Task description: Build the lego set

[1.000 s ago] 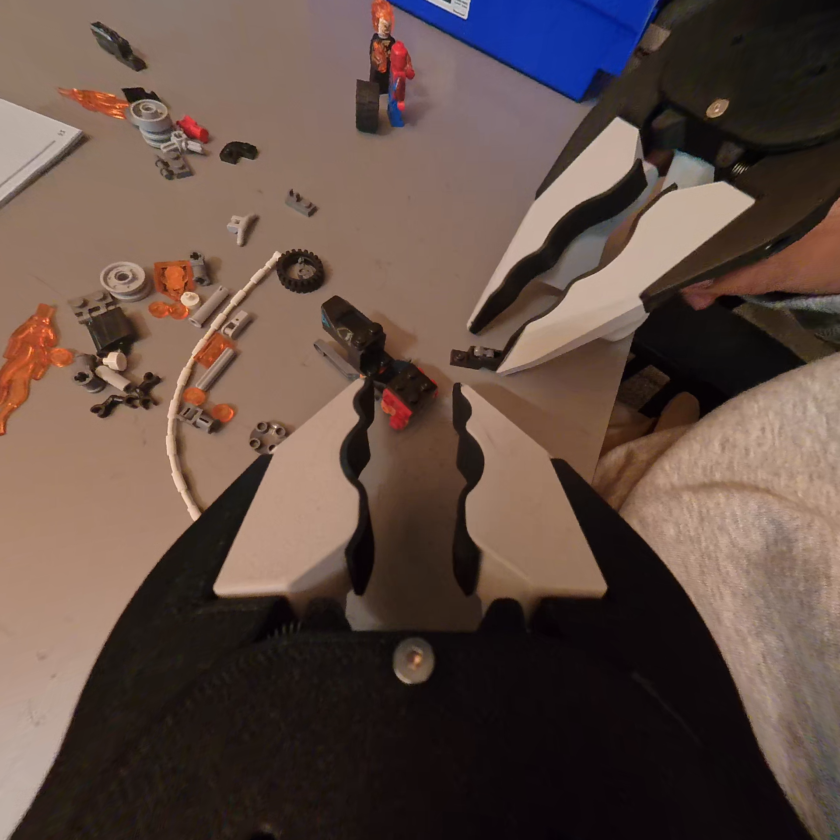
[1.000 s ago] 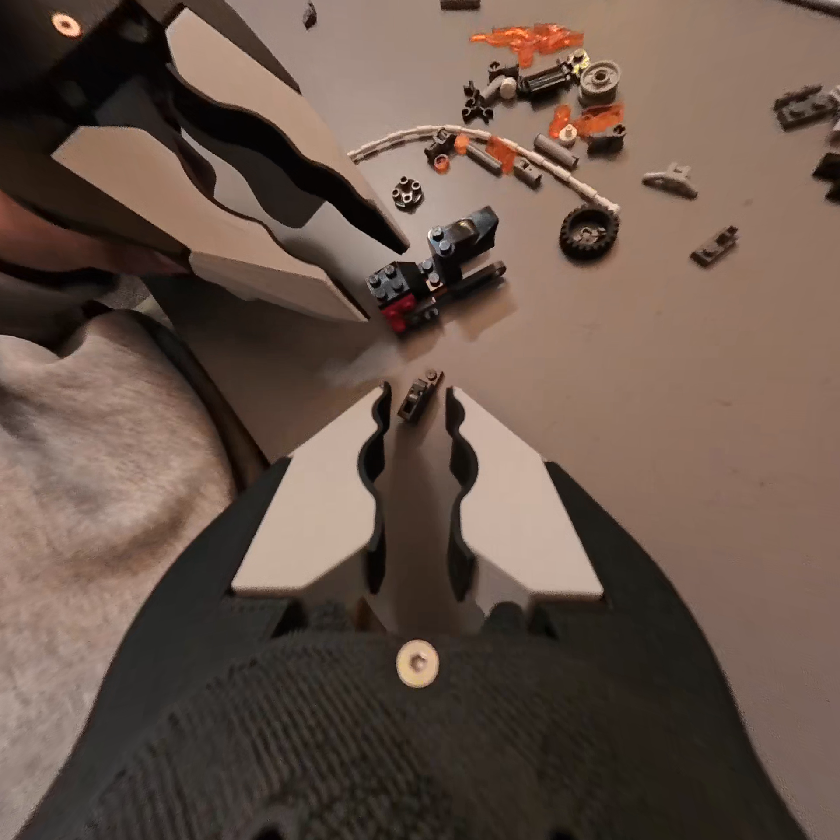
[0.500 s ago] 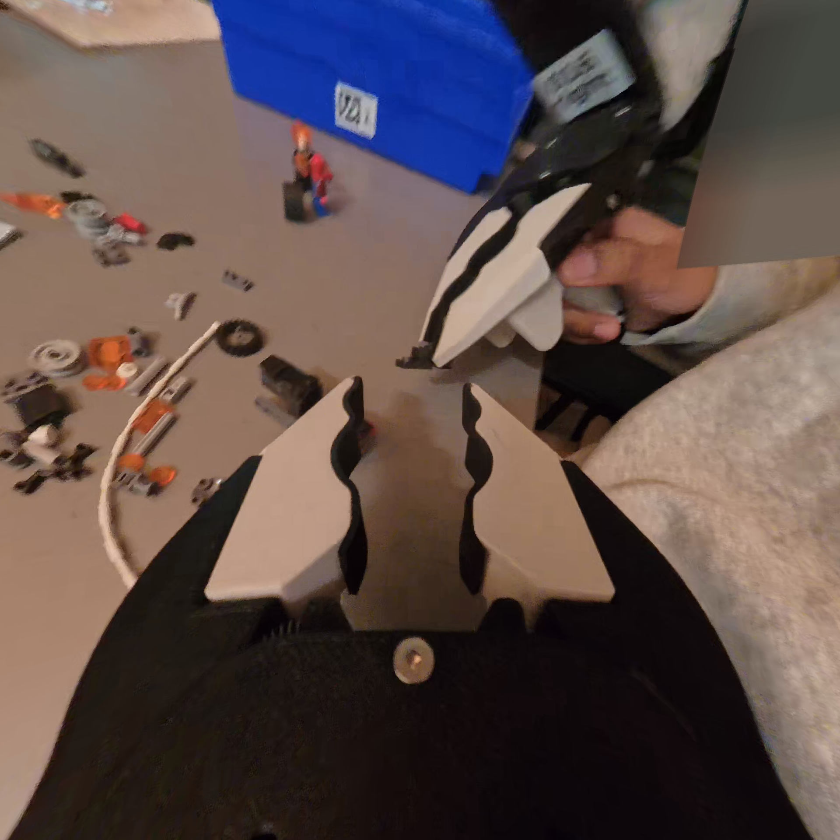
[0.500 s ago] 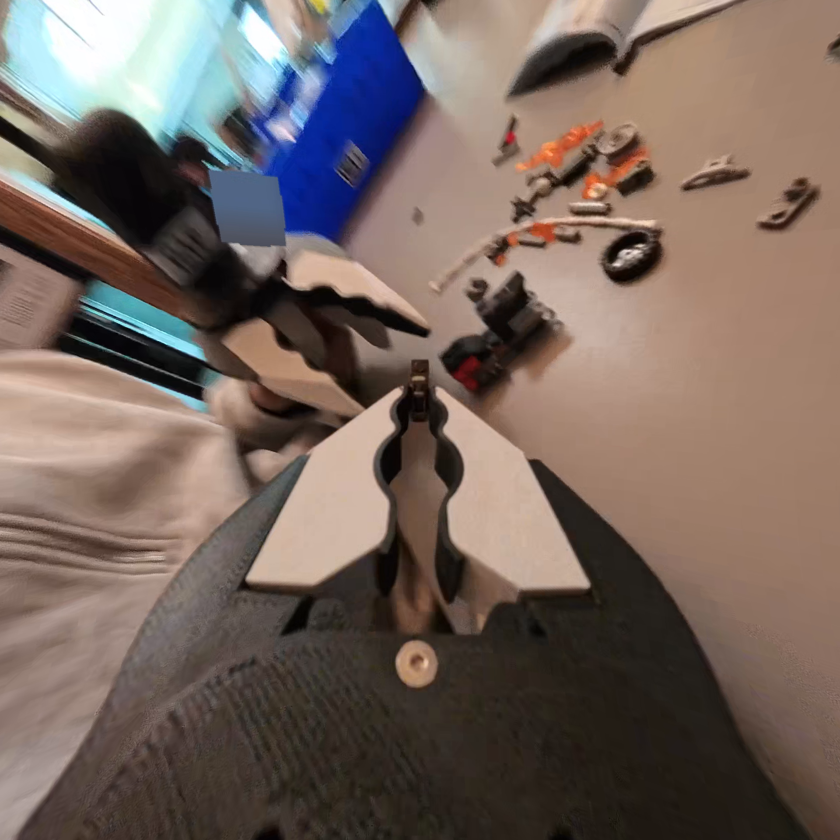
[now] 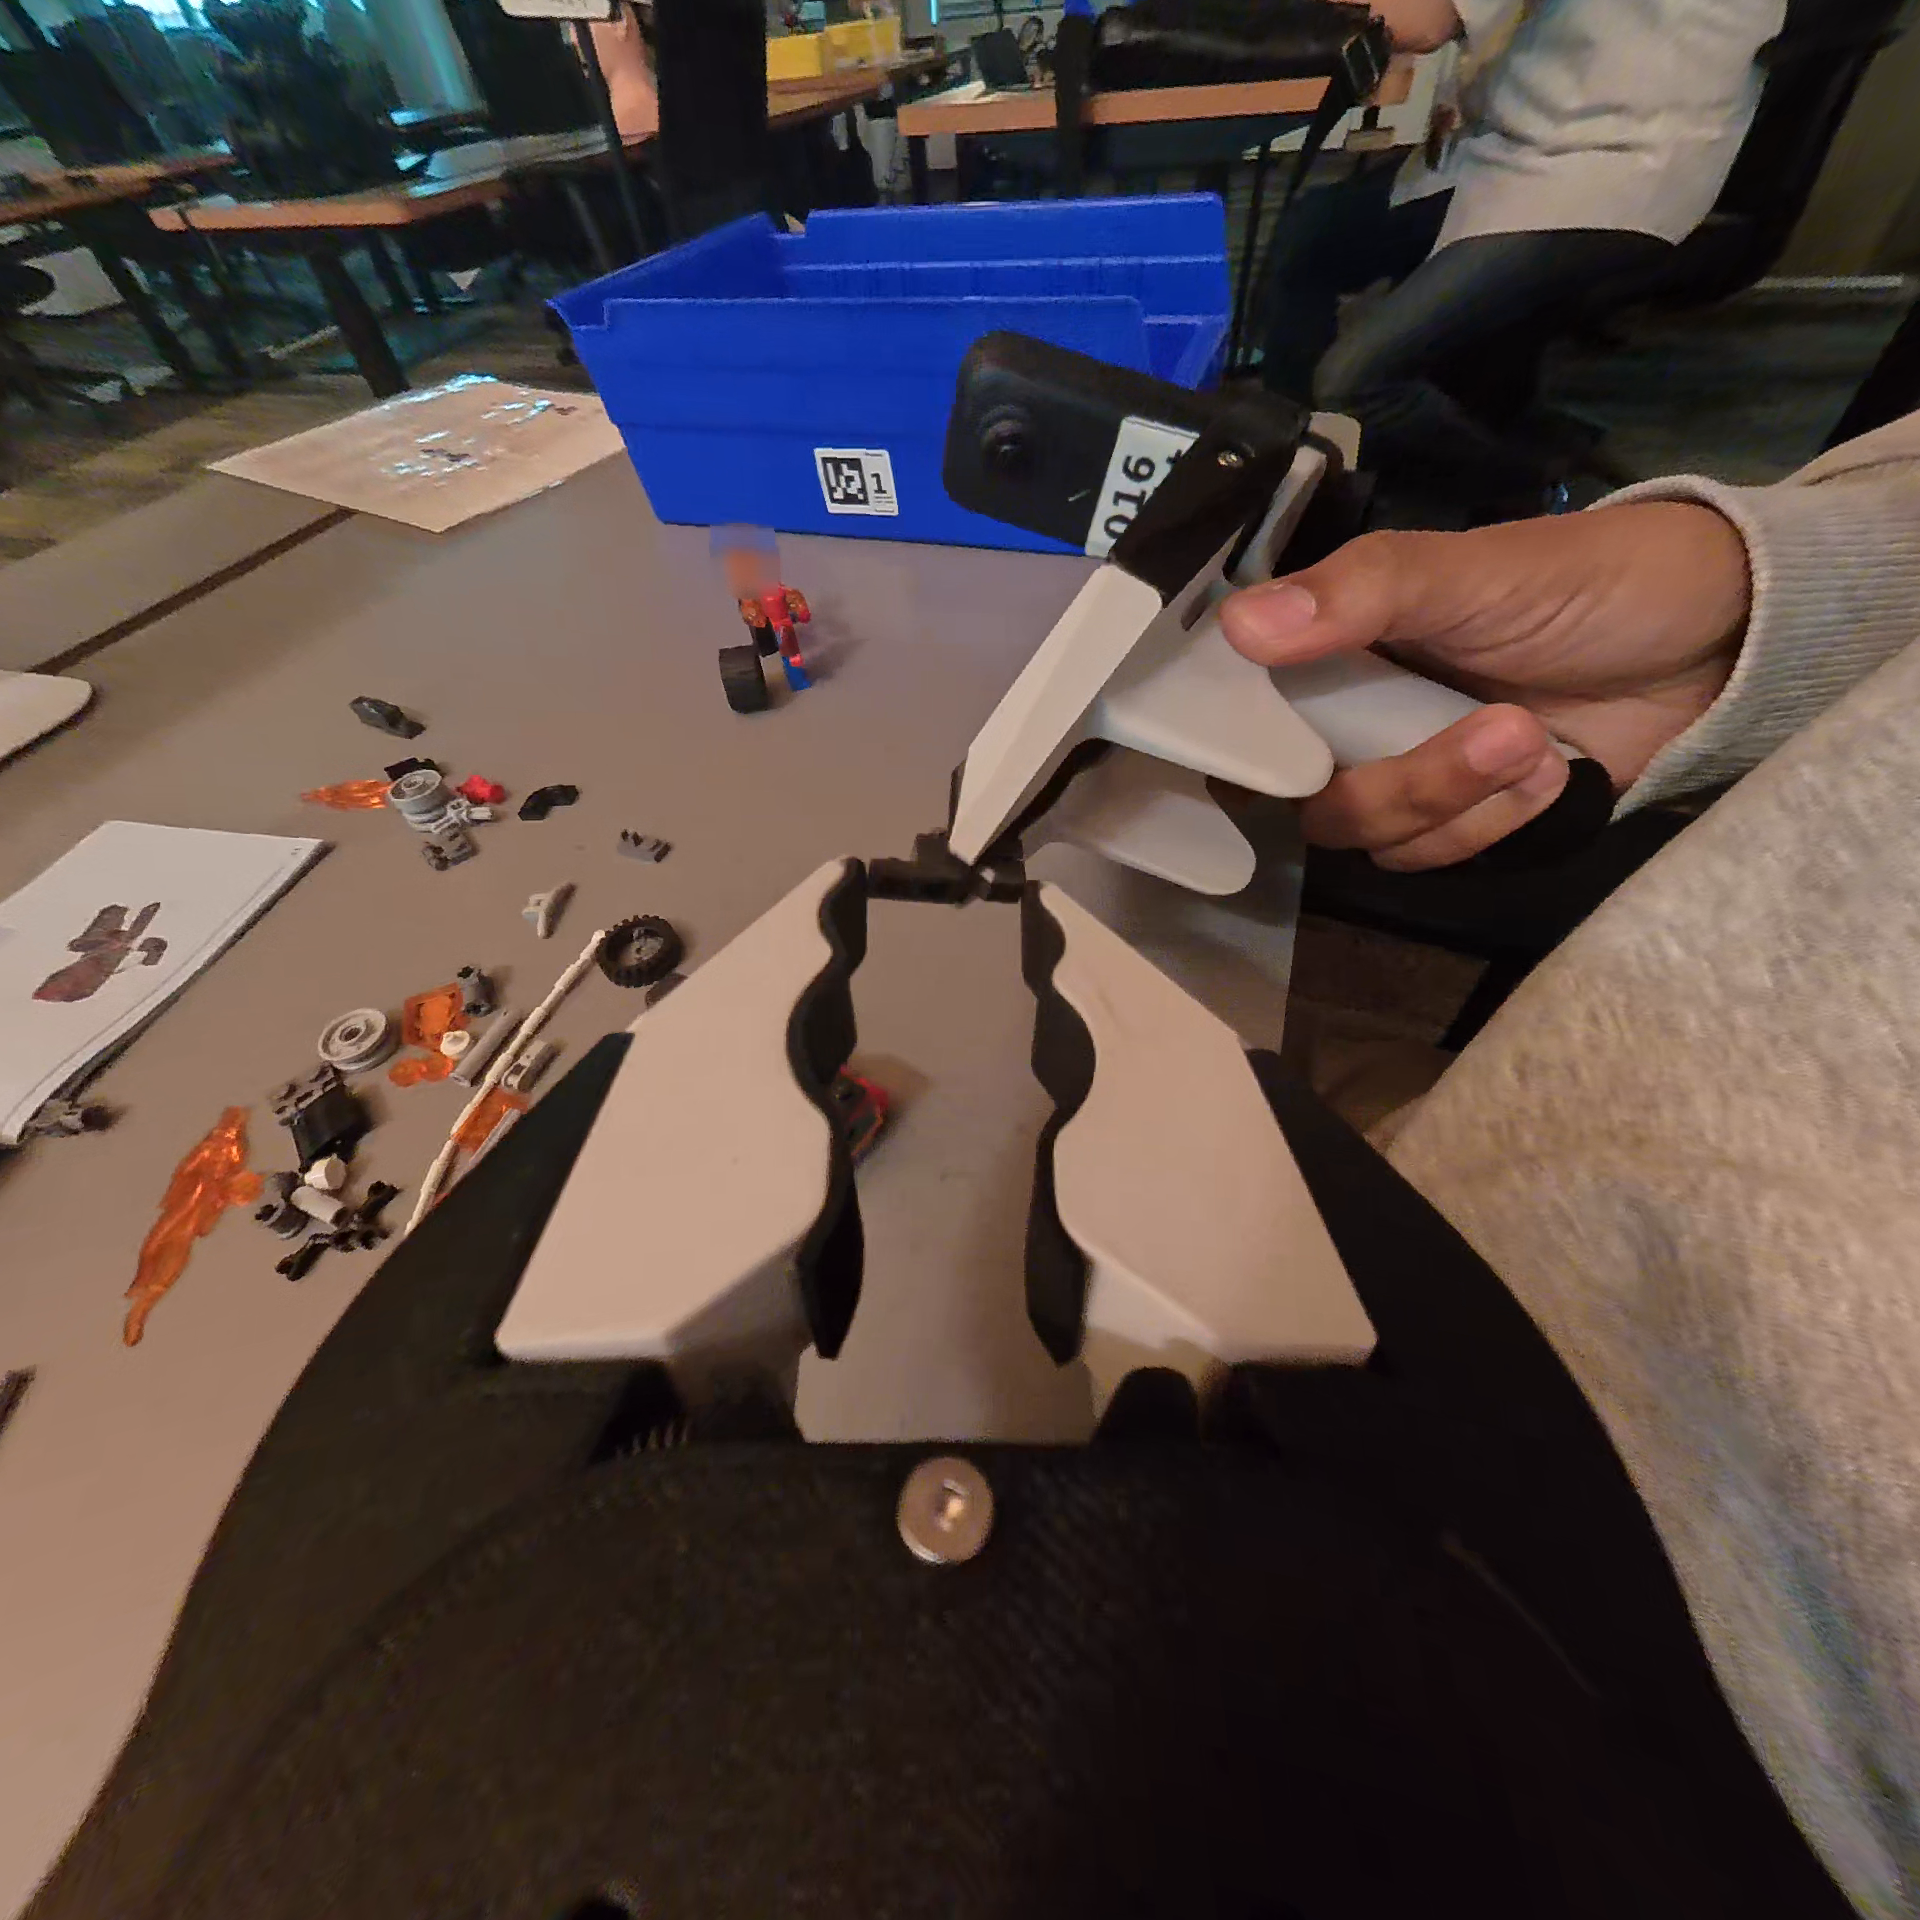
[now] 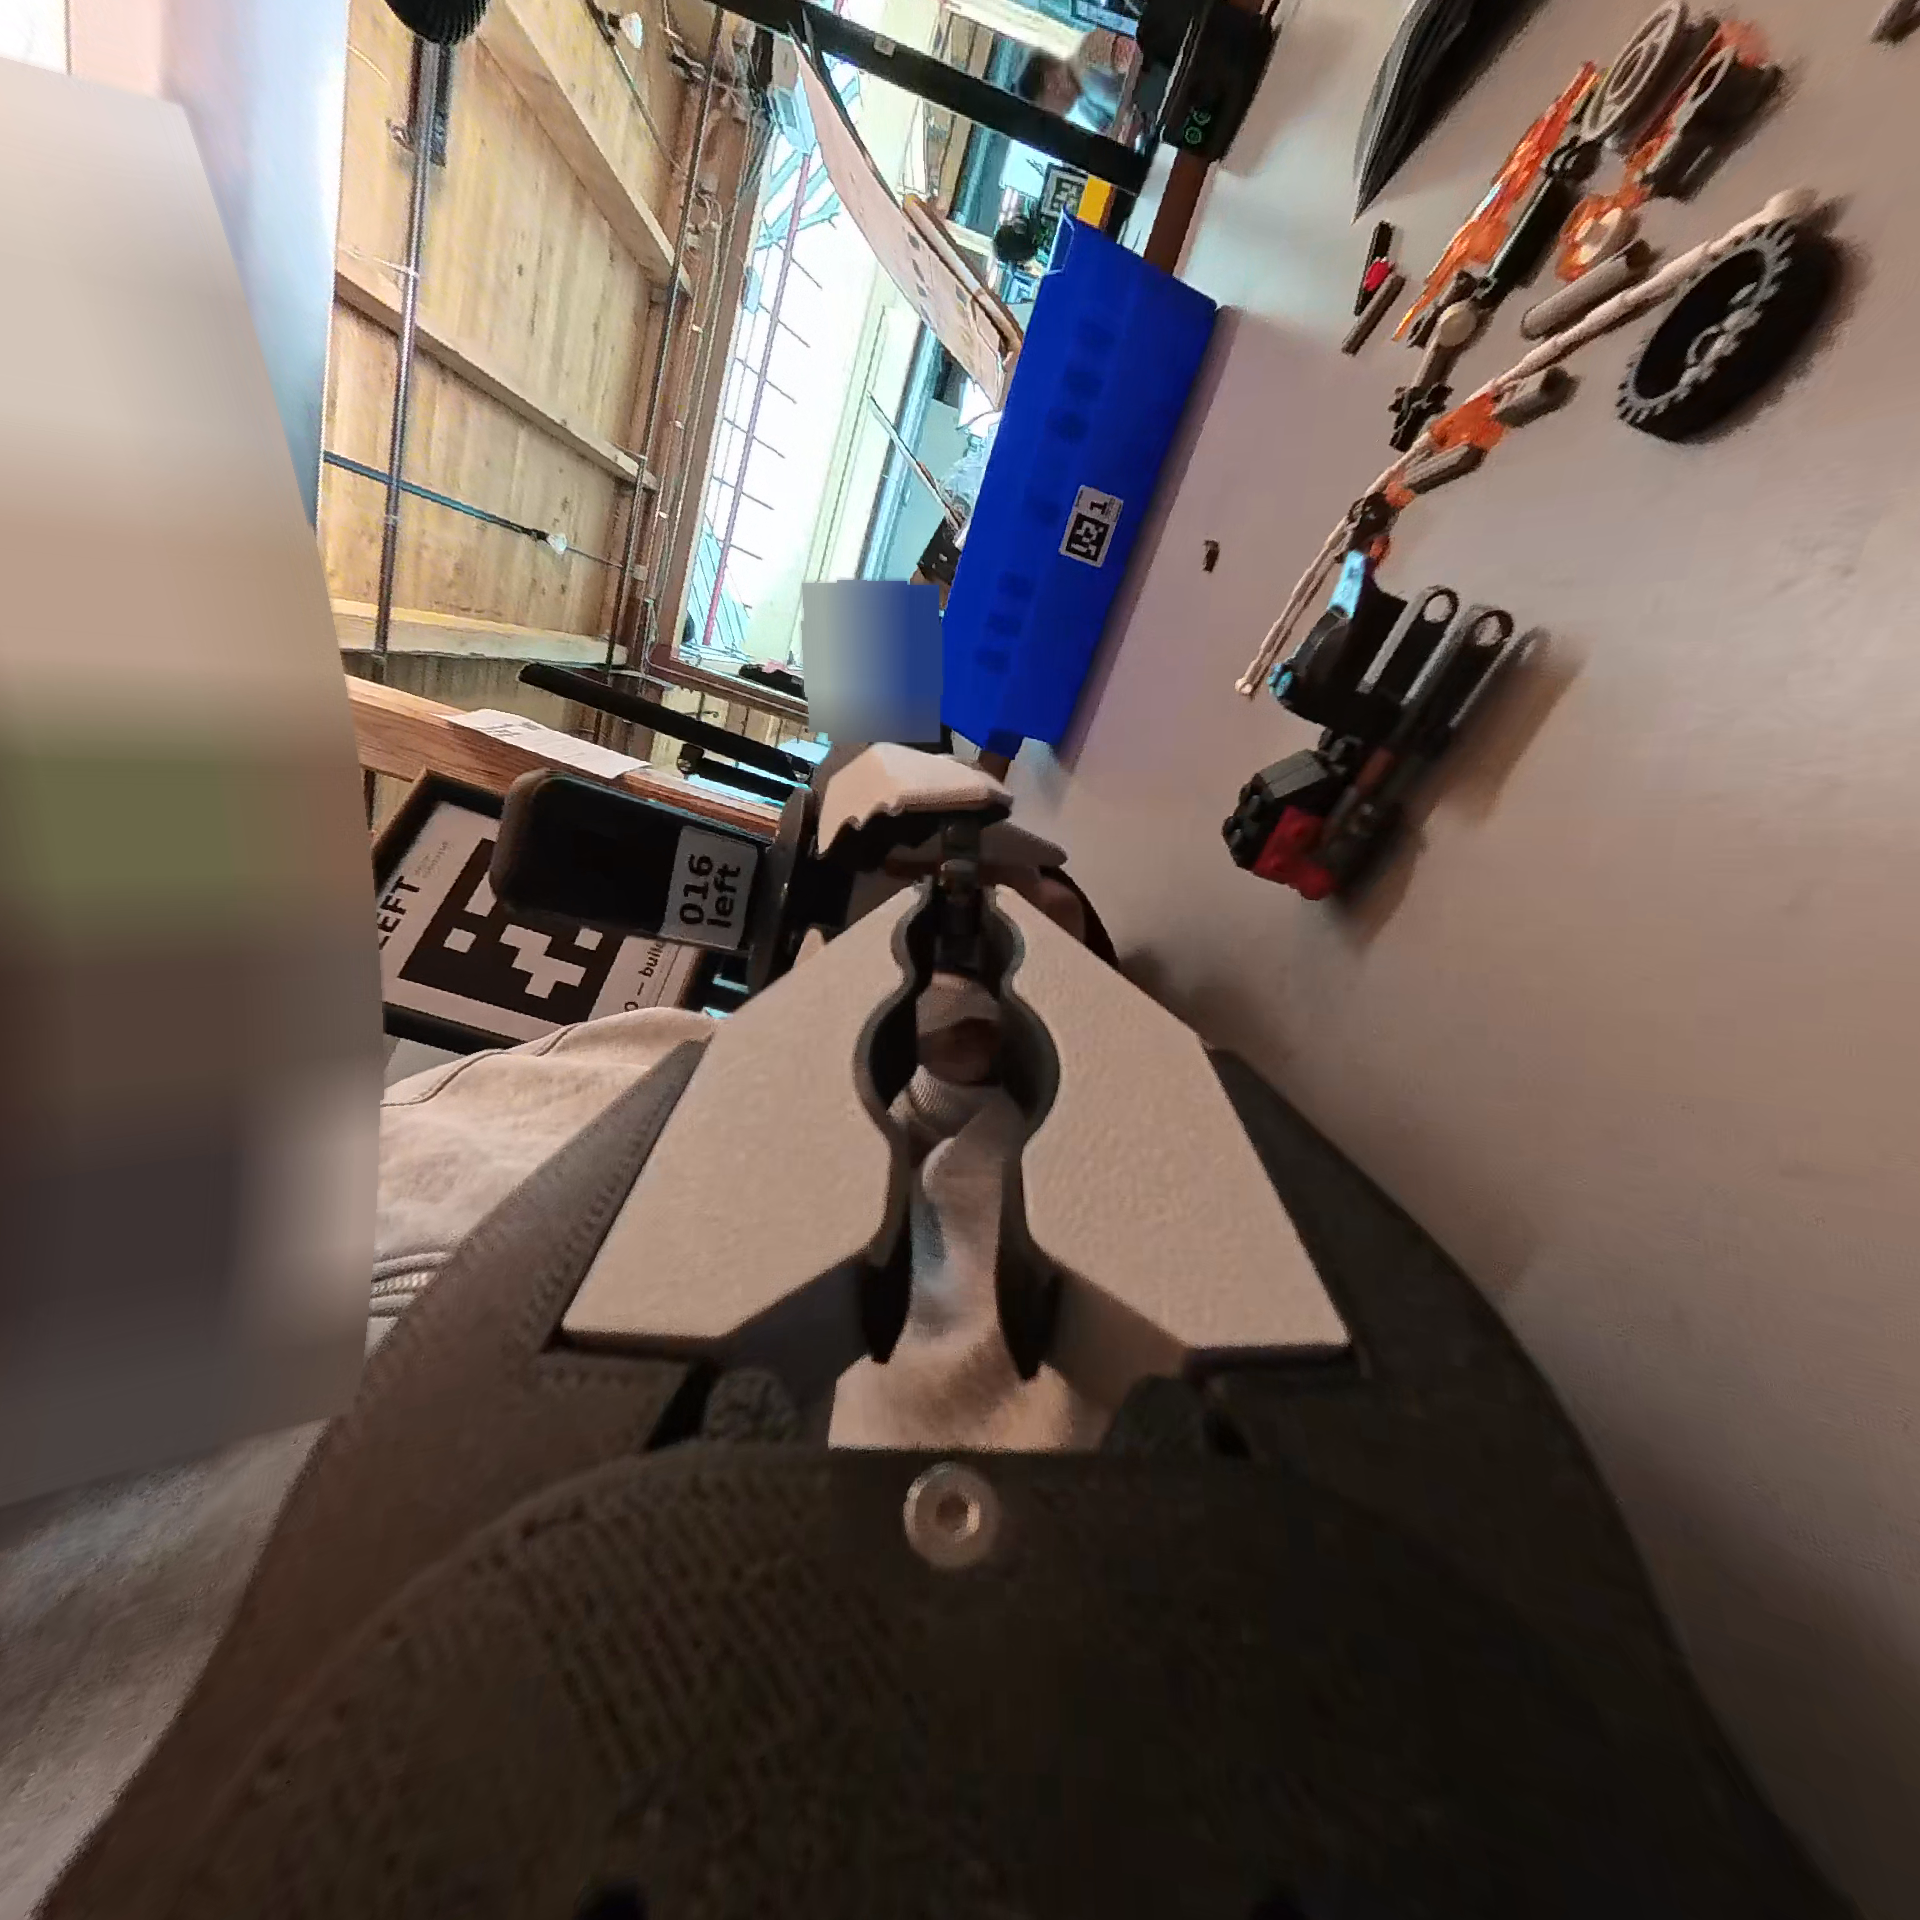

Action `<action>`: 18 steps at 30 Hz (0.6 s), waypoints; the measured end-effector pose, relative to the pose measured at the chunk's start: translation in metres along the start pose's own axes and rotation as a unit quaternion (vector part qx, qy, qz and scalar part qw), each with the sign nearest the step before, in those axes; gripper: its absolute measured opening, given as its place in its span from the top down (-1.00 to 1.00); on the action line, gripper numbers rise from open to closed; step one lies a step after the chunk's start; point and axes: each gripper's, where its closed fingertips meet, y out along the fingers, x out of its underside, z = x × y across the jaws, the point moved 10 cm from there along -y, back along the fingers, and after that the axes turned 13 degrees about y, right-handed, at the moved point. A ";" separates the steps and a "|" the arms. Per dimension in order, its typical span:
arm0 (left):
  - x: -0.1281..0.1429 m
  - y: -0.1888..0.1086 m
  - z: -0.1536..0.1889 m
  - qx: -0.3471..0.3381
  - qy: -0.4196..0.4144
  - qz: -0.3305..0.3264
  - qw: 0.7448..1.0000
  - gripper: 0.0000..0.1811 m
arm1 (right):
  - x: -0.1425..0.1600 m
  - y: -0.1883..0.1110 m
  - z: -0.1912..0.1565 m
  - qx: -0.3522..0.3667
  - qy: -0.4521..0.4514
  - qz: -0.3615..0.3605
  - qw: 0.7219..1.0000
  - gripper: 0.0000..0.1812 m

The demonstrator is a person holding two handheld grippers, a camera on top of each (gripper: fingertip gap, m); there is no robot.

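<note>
Now: right gripper (image 6: 958,902) clamps small black piece (image 5: 928,871) | between spread left gripper (image 5: 940,896) tips

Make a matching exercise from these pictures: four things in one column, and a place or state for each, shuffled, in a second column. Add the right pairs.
Things
1. small dark piece
2. blue bin
3. black tyre
4. left tool

Places or states
A. lying loose on the table beside a white chain
B. open, holding nothing
C. pinched at the tips of the right tool
D. at the far side of the table, behind a small figure

Pairs: 1-C, 2-D, 3-A, 4-B
</note>
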 end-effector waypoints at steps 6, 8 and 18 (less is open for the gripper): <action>0.000 0.002 0.001 0.008 0.003 -0.009 1.000 0.70 | 0.001 -0.004 0.003 0.002 0.006 0.002 1.000 0.94; 0.001 0.004 0.003 0.018 0.007 -0.019 1.000 0.71 | 0.002 -0.007 0.004 0.014 0.001 -0.001 1.000 0.90; 0.011 0.034 0.015 0.117 0.010 -0.159 0.980 0.71 | -0.003 -0.049 -0.002 0.204 -0.227 -0.021 0.952 0.59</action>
